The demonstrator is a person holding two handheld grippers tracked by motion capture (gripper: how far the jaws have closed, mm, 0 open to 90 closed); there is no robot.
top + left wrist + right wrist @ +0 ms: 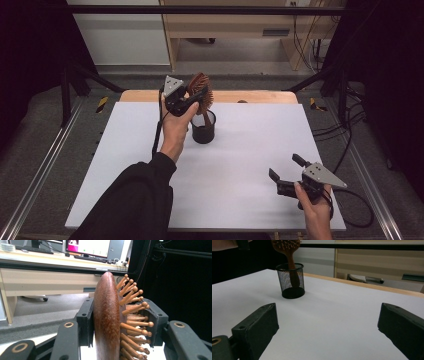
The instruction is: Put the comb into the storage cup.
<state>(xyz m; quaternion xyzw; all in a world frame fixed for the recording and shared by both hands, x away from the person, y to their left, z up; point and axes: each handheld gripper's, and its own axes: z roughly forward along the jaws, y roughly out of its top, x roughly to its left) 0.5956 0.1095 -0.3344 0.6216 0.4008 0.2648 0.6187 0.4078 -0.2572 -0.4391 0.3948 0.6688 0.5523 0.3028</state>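
Left gripper [192,102] clamped on head of brown wooden paddle hairbrush with round-tipped pegs [201,92]; handle down inside black wire-mesh cylinder cup [203,127], at 12 o'clock on white table sheet [150,150]. Left gripper view: pads squeeze smooth back and peg side [107,315]. Right gripper view: handle visible through mesh [291,281]. Right gripper [290,172] at 4 o'clock, jaws spread wide, nothing between, well apart from cup. Desk at 12 o'clock beyond table.

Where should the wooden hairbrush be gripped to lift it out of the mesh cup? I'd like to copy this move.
Grip the hairbrush by its head, from above: the handle stands inside the black mesh cup, leaving the head exposed. The left gripper does so, one jaw on the smooth back, the other on the bristles.
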